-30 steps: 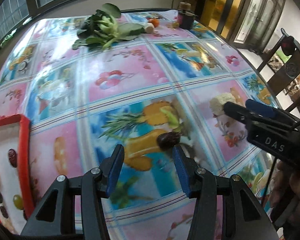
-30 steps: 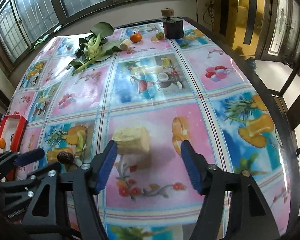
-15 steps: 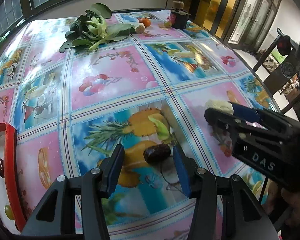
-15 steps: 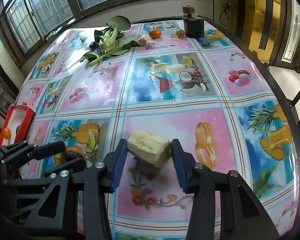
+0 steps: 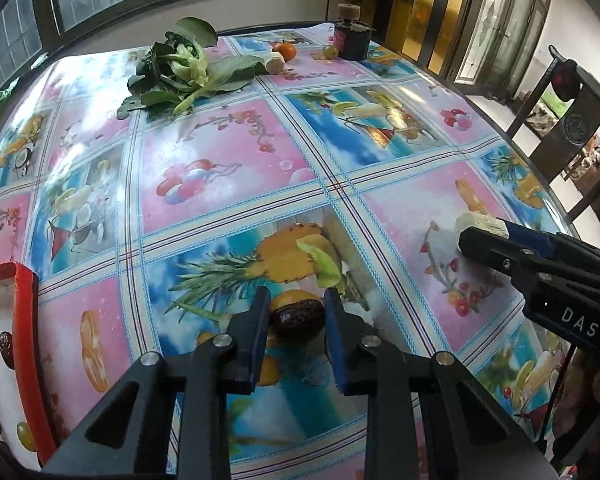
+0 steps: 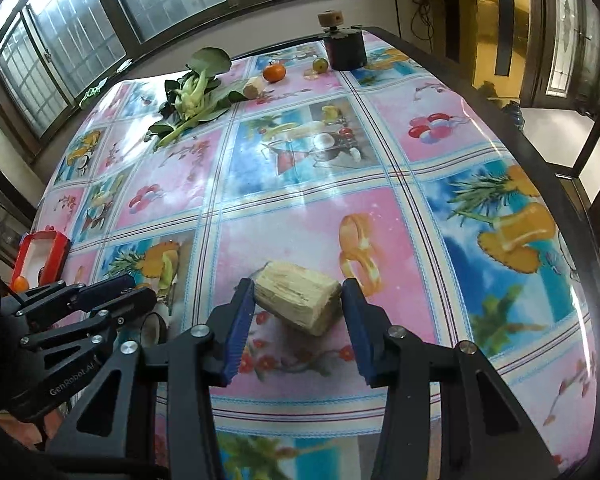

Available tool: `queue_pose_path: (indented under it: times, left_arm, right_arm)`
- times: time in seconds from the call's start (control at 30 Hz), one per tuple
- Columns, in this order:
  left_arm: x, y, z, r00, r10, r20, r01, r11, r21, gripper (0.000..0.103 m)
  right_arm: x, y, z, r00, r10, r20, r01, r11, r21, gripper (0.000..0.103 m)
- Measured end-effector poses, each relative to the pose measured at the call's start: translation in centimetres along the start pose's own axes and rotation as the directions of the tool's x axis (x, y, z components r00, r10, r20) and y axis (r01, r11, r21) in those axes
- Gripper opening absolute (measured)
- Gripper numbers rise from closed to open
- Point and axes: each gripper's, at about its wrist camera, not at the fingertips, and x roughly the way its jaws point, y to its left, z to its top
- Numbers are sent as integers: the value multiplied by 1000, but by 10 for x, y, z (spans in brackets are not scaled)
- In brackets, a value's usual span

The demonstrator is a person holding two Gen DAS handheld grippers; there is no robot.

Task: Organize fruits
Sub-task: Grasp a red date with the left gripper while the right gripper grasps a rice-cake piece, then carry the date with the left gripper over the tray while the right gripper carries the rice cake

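Between the left gripper (image 5: 295,320) fingers, a clamped date (image 5: 297,317); right gripper (image 6: 297,308) gripping the pale chunk (image 6: 297,302).

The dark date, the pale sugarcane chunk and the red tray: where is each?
dark date (image 5: 297,317), left wrist view, its wrinkled top.
pale sugarcane chunk (image 6: 297,298), right wrist view, its fibrous side.
red tray (image 5: 25,320), left wrist view, its right rim.

Dark date (image 5: 297,317) is bracketed by left tongs (image 5: 295,312), pads touching or nearly so; red tray (image 5: 25,320) at desk (image 5: 227,176) left edge.

Leafy greens (image 5: 179,70) and a dark jar (image 5: 351,42) lie on the far tablecloth (image 5: 219,168)
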Motion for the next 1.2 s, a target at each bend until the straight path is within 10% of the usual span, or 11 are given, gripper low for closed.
queue_pose_path:
  times: [1.2]
  left_arm:
    - [-135, 130, -70, 982, 169, 80, -137, 942, -306, 26]
  right_arm:
    - [-28, 199, -29, 980, 199, -2, -194, 950, -245, 46]
